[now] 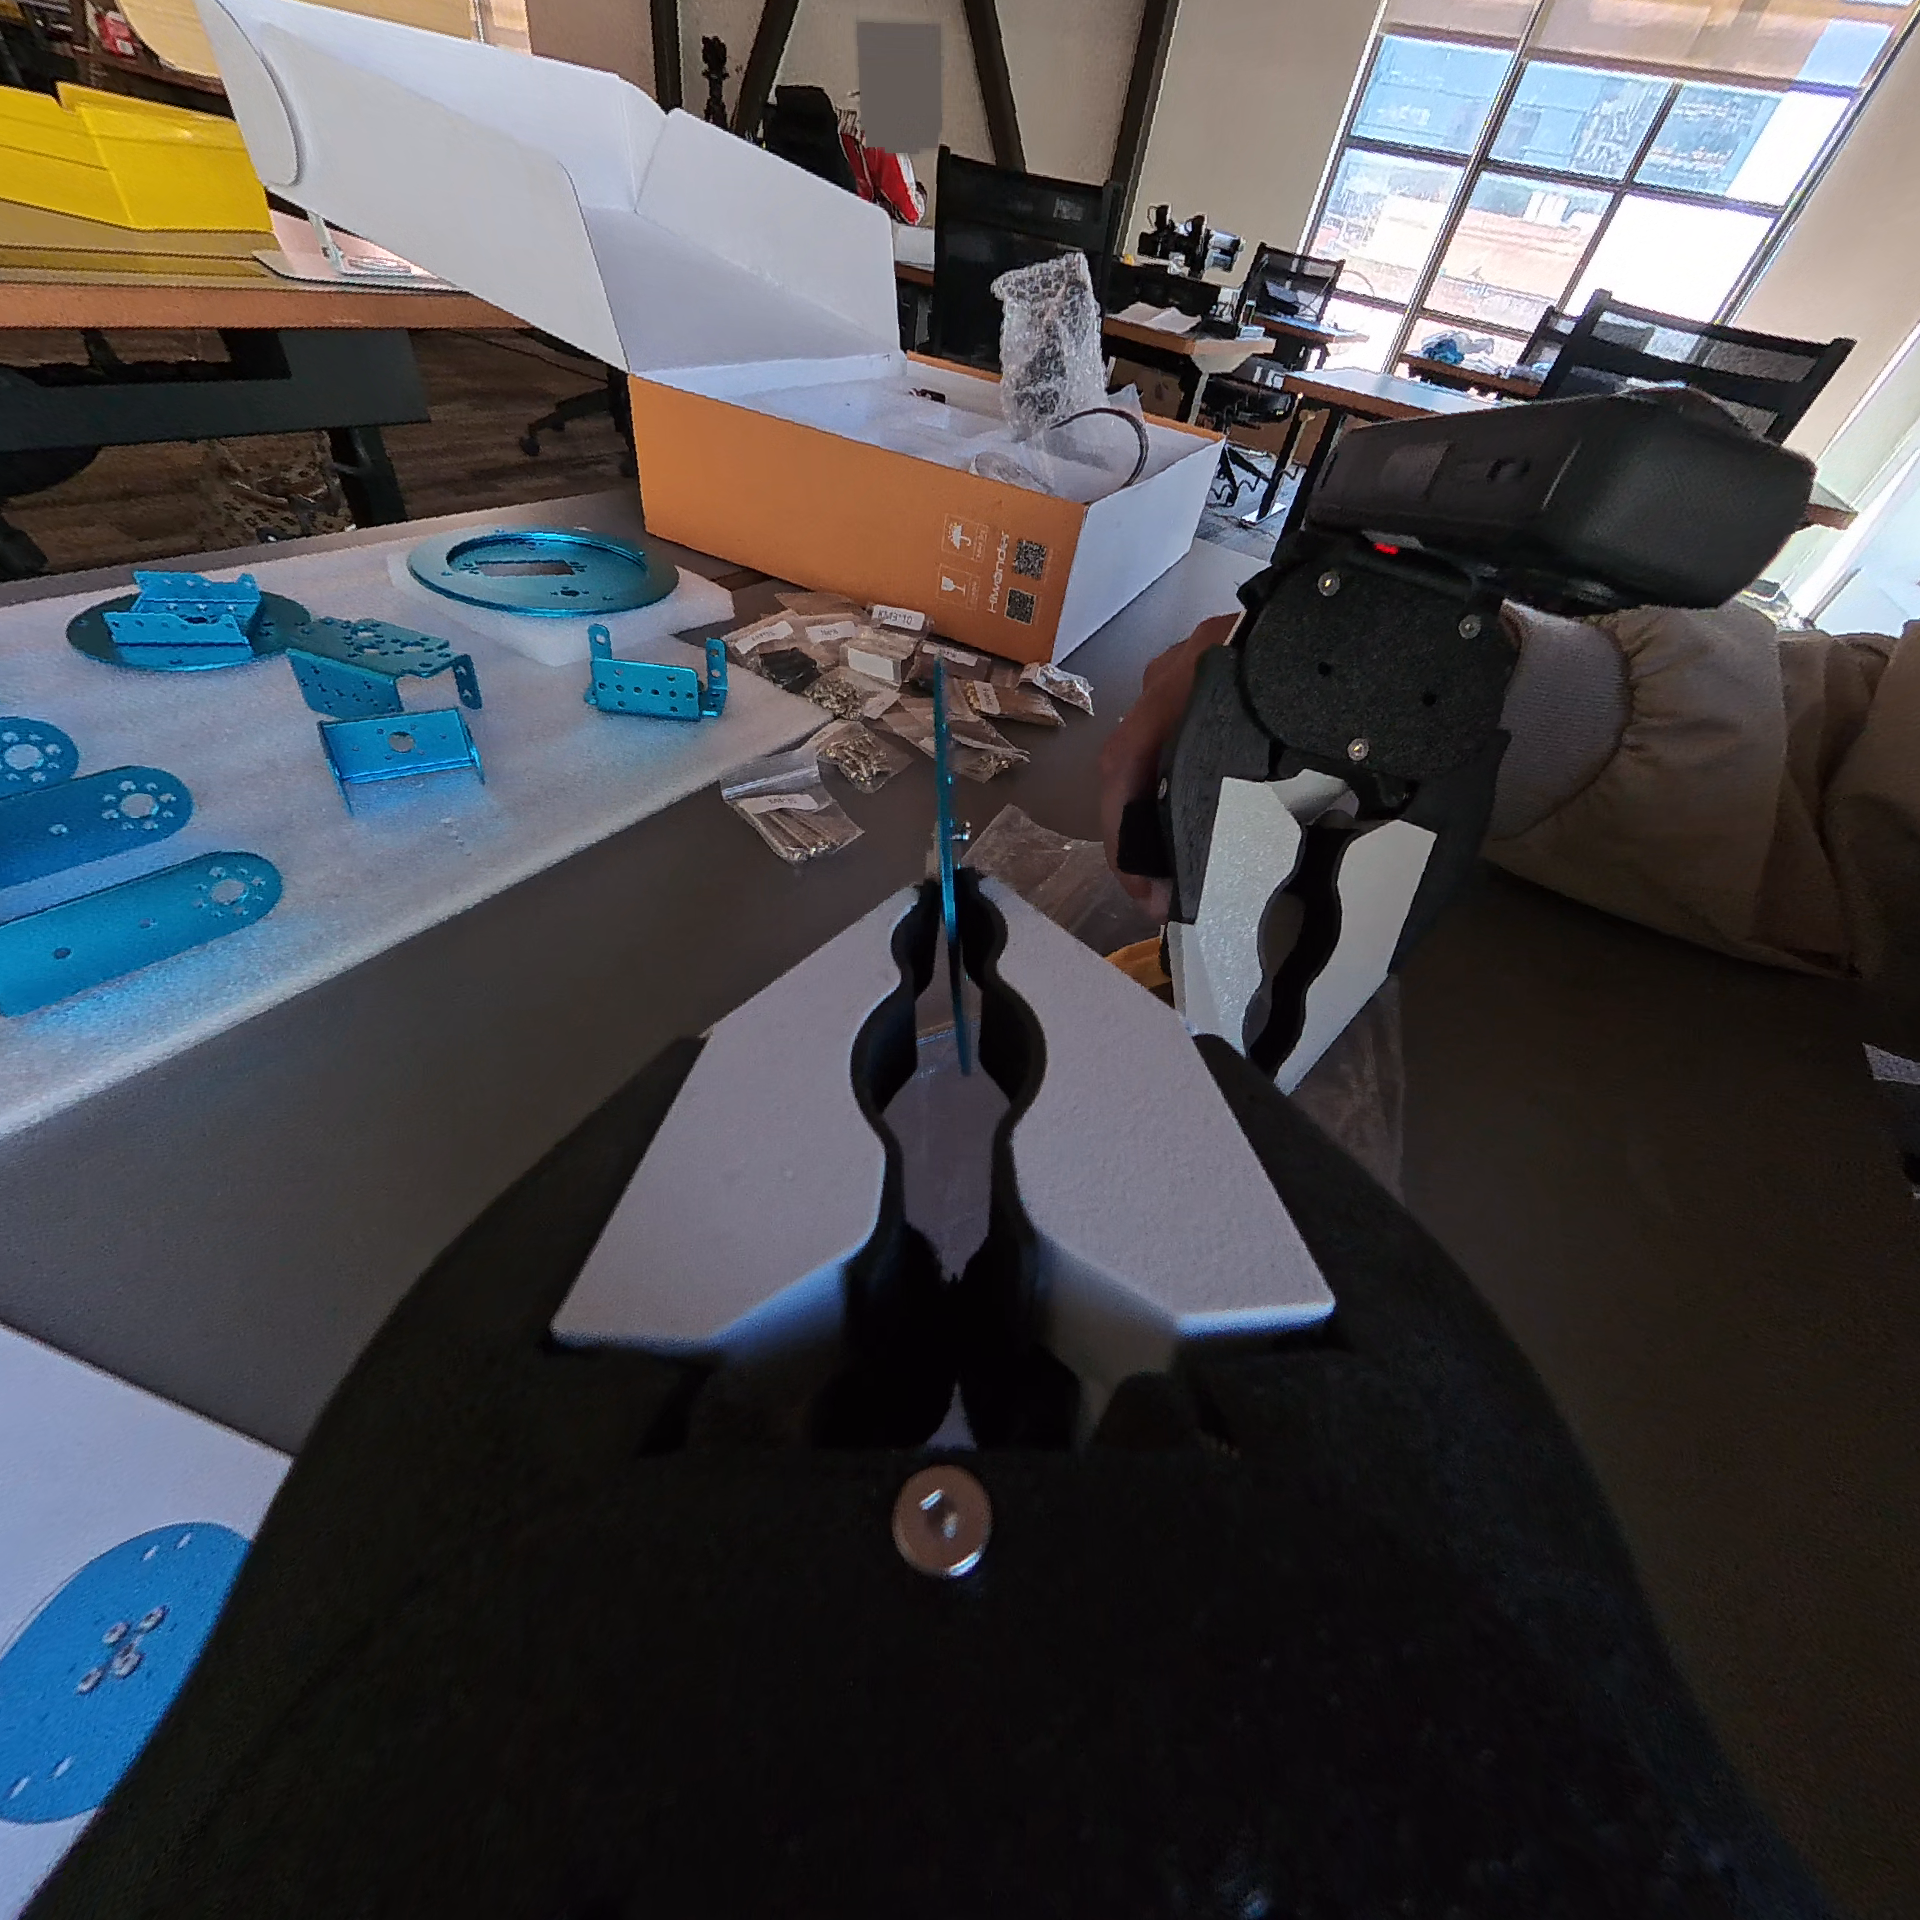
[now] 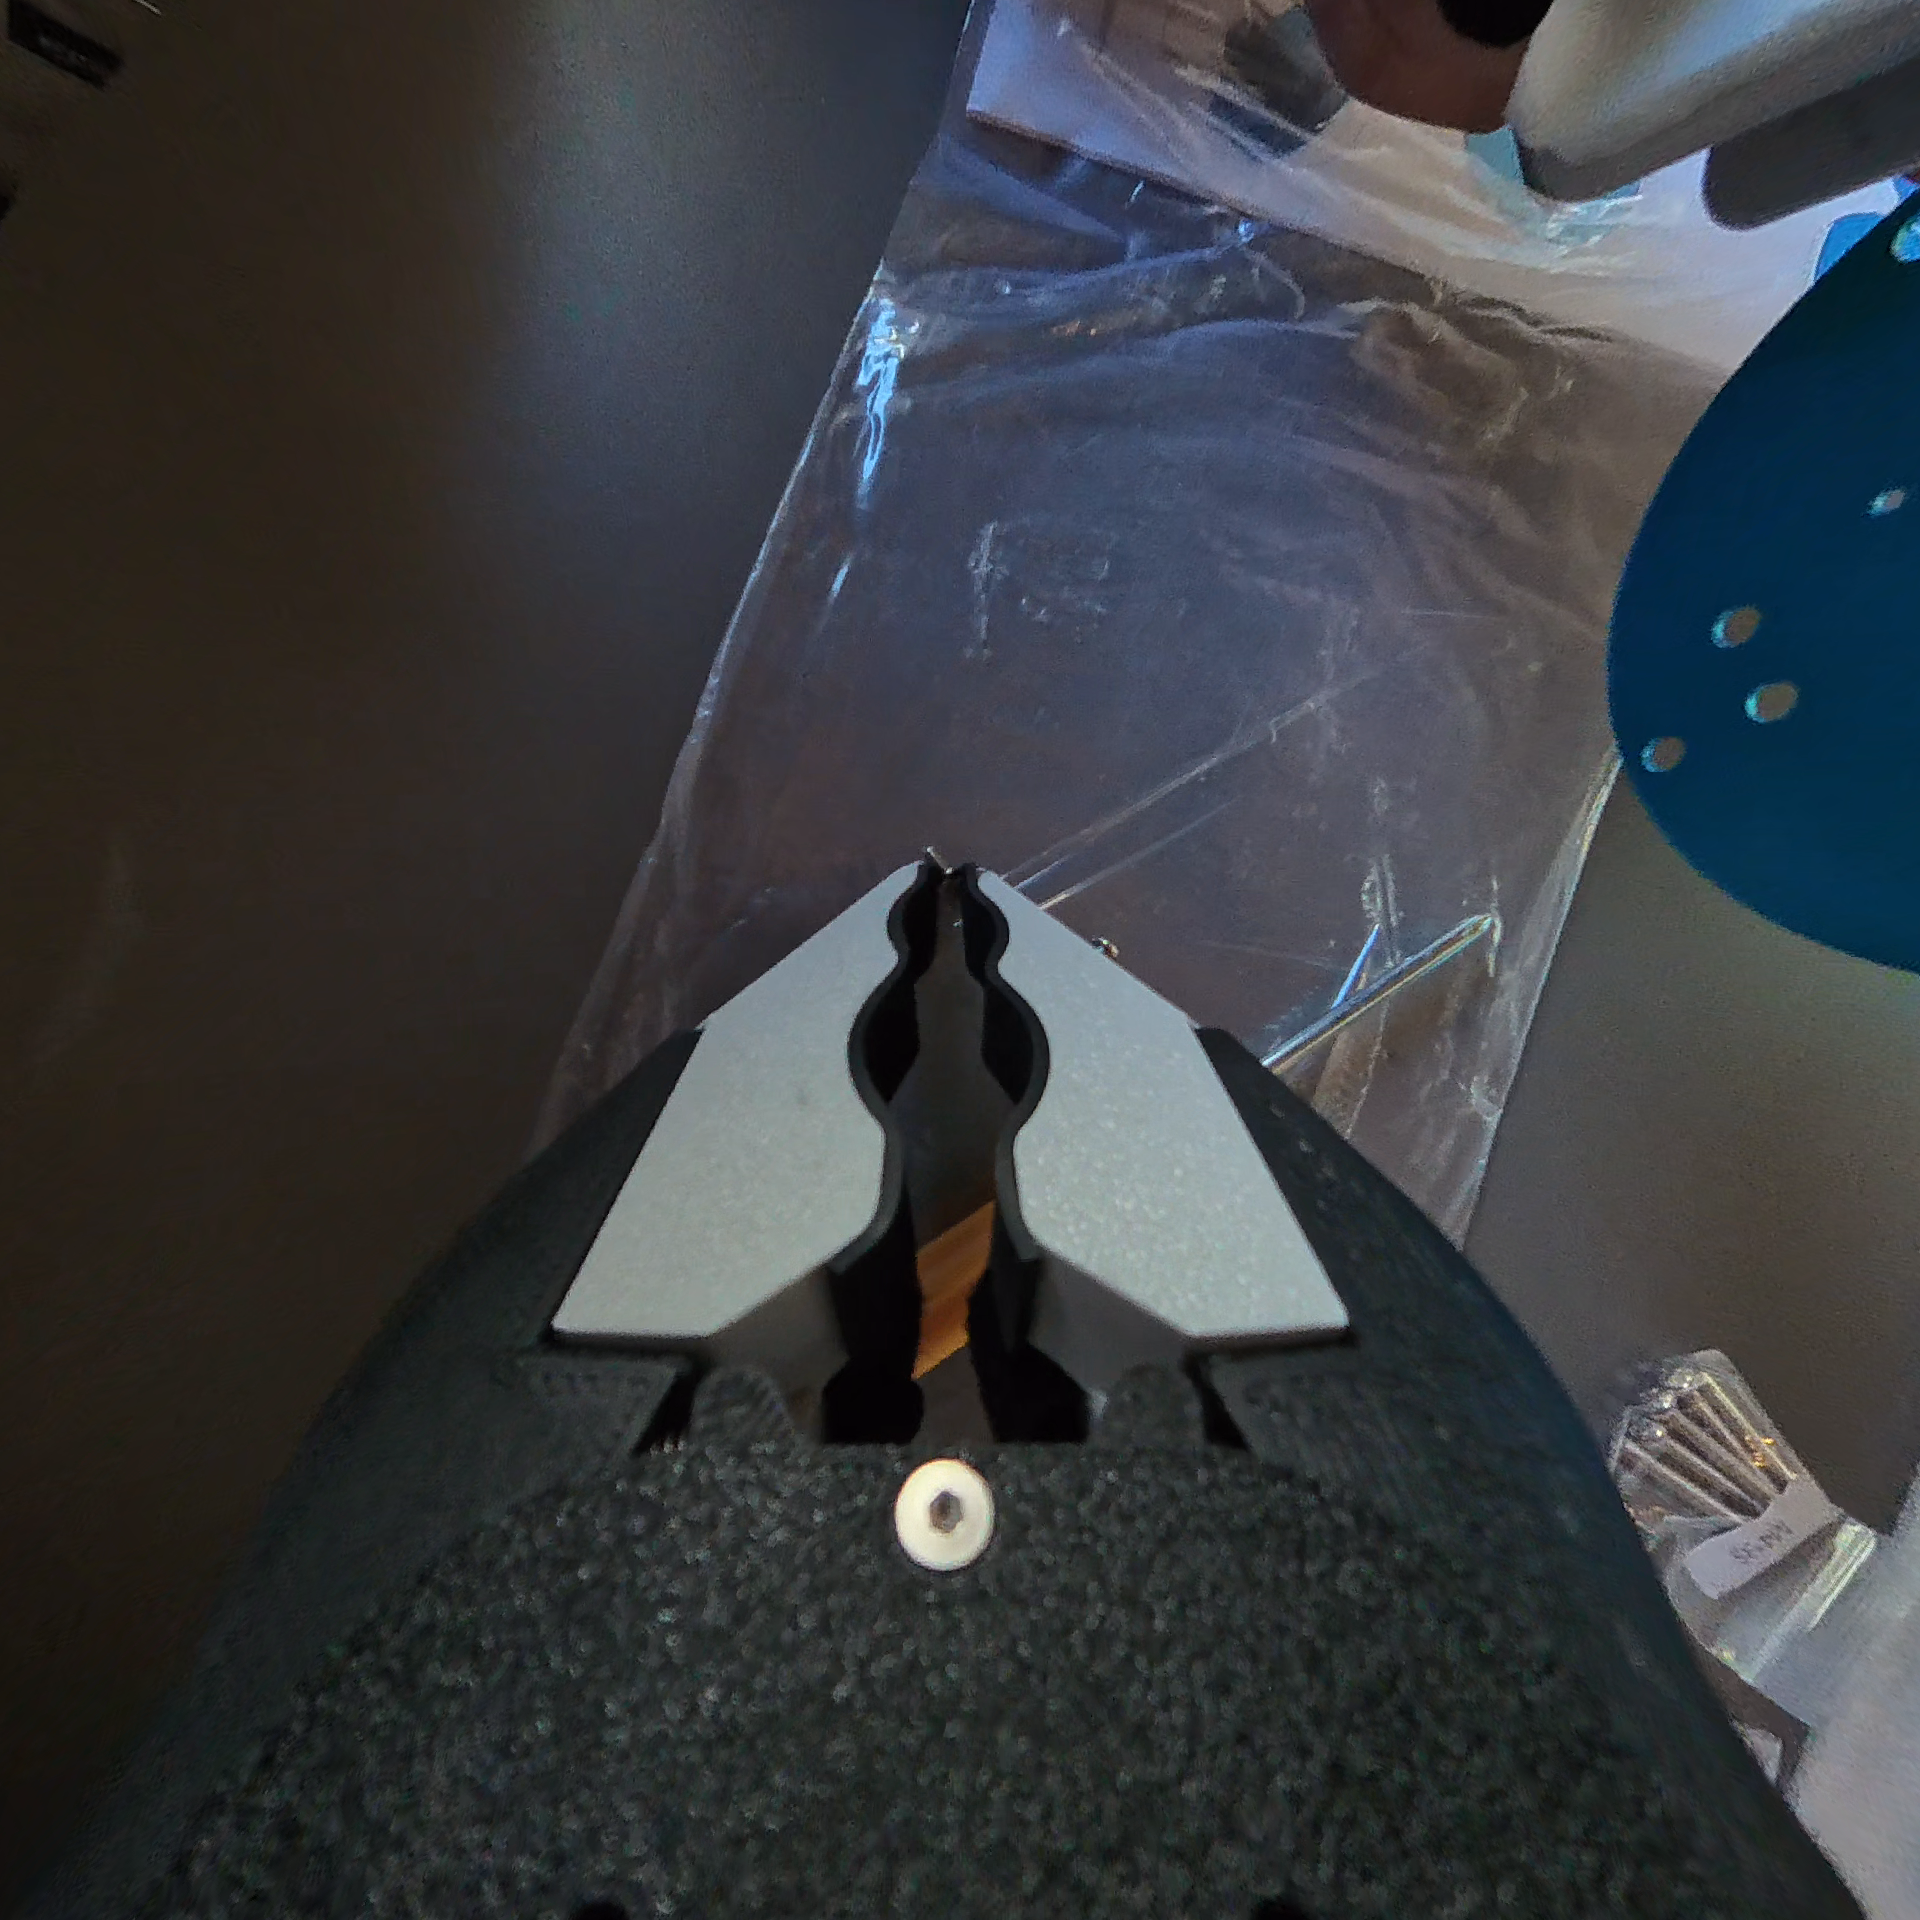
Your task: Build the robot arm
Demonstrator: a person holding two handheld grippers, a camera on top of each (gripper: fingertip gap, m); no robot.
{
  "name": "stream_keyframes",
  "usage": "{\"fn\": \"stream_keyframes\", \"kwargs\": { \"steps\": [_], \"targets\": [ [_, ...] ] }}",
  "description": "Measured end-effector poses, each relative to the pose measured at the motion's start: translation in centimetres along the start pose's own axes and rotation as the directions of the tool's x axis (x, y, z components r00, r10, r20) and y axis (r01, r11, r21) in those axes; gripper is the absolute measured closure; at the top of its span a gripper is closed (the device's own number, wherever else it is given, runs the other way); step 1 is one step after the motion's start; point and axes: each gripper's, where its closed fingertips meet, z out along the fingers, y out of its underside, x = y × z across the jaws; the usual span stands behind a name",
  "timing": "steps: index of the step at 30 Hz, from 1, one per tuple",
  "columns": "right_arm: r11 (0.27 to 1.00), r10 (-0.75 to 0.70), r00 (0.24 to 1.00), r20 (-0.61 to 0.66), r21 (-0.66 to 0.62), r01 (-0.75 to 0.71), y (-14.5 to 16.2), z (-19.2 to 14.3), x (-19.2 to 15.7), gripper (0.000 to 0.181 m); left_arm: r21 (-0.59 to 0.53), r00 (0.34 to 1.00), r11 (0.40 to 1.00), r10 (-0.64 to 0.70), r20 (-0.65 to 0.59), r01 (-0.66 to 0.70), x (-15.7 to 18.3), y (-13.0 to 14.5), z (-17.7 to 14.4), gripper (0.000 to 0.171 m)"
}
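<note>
While the left gripper [image 1: 951, 904] is clamping a thin blue plate [image 1: 948, 831] edge-on above the table [image 1: 520, 1091], the right gripper [image 2: 945, 871] is pinching sth tiny, prob. a screw, over a clear bag [image 2: 1091, 623]. Plate's looking stiff, light, slick; edge grip w/ care.

Left tongs [image 1: 951, 894] clamping blue plate [image 1: 948, 790] edge-on, right tongs [image 1: 1288, 977] beside, orange box [image 1: 831, 499] beyond

We see a blue hole-dotted metal plate [image 1: 948, 821] between the left gripper's [image 1: 948, 894] white, black-lined fingers, blue brackets [image 1: 655, 681] on white foam [image 1: 416, 831], an orange-and-white box [image 1: 852, 520], a grey table [image 1: 520, 1039], and a clear plastic bag [image 2: 1143, 623].
</note>
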Motion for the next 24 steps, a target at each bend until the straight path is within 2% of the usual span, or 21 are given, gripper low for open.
{"fn": "stream_keyframes", "kwargs": {
  "steps": [7,11,13,15,17,19,20,22,24],
  "targets": [
    [0.999,-0.030,0.998,-0.054,0.013,0.030,0.0,-0.1,0.4,0.180,0.004,1.000,1.000,-0.017,-0.003,0.017,-0.1,0.0,0.0,0.168],
    [0.996,-0.089,0.980,-0.180,0.000,0.091,-0.4,-0.3,1.4,0.181,-0.004,0.998,0.998,-0.068,-0.014,0.068,-0.1,0.2,0.0,0.168],
    [0.989,-0.138,0.935,-0.327,0.010,0.149,-1.5,-1.5,2.9,0.181,-0.014,0.988,0.988,-0.151,-0.015,0.151,-0.5,0.5,0.1,0.168],
    [0.971,-0.195,0.822,-0.534,0.012,0.239,-3.3,-3.7,5.0,0.181,-0.020,0.963,0.965,-0.264,-0.061,0.263,-0.3,0.7,0.2,0.168],
    [0.942,-0.287,0.657,-0.697,-0.083,0.324,-4.4,-5.1,6.7,0.181,-0.018,0.917,0.923,-0.384,-0.112,0.384,-0.1,0.6,0.2,0.168],
    [0.918,-0.354,0.476,-0.805,-0.203,0.340,-5.1,-5.8,8.1,0.181,-0.030,0.864,0.876,-0.481,-0.148,0.482,0.2,0.8,0.4,0.168],
    [0.911,-0.378,0.409,-0.830,-0.256,0.322,-5.2,-6.0,8.8,0.181,-0.032,0.841,0.855,-0.515,-0.168,0.518,0.4,0.8,0.5,0.168],
    [0.892,-0.419,0.330,-0.846,-0.316,0.322,-5.7,-6.0,9.2,0.181,-0.038,0.811,0.828,-0.556,-0.183,0.559,0.6,0.9,0.6,0.168],
    [0.892,-0.427,0.306,-0.851,-0.342,0.295,-5.7,-6.1,9.5,0.181,-0.045,0.783,0.803,-0.591,-0.195,0.595,0.7,1.1,0.6,0.168]
  ]
}}
